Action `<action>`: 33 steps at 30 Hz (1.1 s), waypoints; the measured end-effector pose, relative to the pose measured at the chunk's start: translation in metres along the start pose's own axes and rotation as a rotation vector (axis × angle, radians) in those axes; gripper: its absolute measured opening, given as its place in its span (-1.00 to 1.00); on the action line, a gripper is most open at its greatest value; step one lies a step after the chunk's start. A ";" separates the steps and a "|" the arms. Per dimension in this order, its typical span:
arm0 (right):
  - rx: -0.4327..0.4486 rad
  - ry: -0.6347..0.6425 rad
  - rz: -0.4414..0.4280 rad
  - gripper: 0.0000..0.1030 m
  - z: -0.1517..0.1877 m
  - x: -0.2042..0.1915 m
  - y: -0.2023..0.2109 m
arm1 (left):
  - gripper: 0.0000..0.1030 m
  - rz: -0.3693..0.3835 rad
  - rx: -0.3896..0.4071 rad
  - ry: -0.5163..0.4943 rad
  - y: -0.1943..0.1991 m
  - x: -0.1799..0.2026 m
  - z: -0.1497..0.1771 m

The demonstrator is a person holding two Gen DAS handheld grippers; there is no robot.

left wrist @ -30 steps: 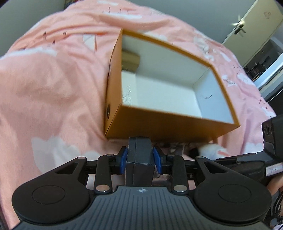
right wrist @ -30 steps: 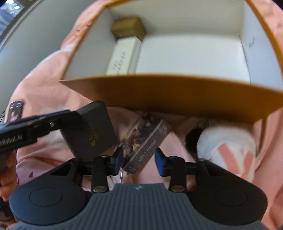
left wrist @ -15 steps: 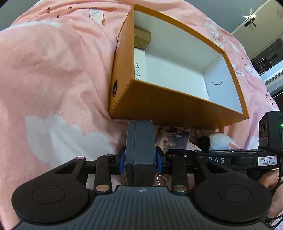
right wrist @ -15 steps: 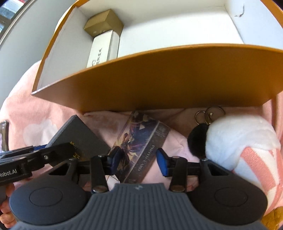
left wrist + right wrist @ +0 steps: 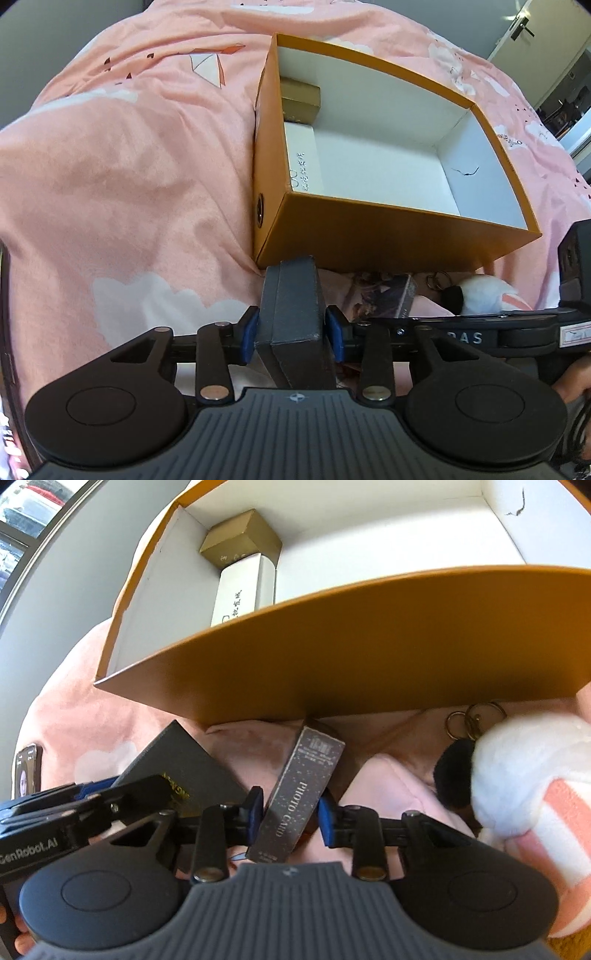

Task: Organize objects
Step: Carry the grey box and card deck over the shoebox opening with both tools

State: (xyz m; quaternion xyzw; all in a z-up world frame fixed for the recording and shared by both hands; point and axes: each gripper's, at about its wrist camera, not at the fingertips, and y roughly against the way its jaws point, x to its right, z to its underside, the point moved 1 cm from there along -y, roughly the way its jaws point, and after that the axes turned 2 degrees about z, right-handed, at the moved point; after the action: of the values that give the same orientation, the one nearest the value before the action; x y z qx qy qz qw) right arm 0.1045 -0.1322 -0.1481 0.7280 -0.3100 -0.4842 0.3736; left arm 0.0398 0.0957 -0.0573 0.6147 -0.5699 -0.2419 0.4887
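Jaws of our left gripper [image 5: 291, 330] clench the black box [image 5: 293, 317]; our right gripper [image 5: 291, 812] pinches the card box [image 5: 295, 794] before the orange box [image 5: 369, 638].

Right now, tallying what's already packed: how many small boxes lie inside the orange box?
2: a gold box in the far left corner of the orange box, and a white box just in front of it. The near wall may hide more.

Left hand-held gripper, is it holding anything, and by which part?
Yes. The left hand-held gripper is shut on the black box, pads on its two opposite narrow sides.
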 end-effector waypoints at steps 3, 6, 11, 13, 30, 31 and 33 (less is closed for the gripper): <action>0.008 0.030 0.010 -0.41 -0.001 -0.003 0.003 | -0.21 0.024 -0.005 0.003 0.001 -0.002 0.000; 0.014 0.067 0.009 -0.46 0.000 -0.008 0.008 | -0.26 0.051 0.011 0.010 0.006 -0.001 -0.001; 0.053 0.143 0.015 -0.52 0.002 -0.018 0.033 | -0.26 0.103 0.062 -0.015 0.026 0.010 -0.006; 0.080 0.174 0.016 -0.53 0.004 -0.021 0.050 | -0.26 0.140 0.080 -0.015 0.034 0.015 -0.007; 0.395 0.262 0.030 -0.53 -0.045 -0.026 0.158 | -0.26 0.289 0.332 -0.071 0.064 0.072 -0.063; 0.407 0.253 0.036 -0.53 -0.049 -0.024 0.163 | -0.26 0.281 0.337 -0.070 0.060 0.074 -0.068; 0.420 0.222 0.055 -0.53 -0.064 -0.015 0.159 | -0.26 0.253 0.342 -0.053 0.046 0.075 -0.078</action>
State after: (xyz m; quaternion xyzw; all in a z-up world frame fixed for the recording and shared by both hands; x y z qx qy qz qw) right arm 0.1455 -0.1881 0.0094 0.8298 -0.3805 -0.3156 0.2589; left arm 0.1031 0.0567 0.0341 0.6056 -0.6879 -0.0944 0.3887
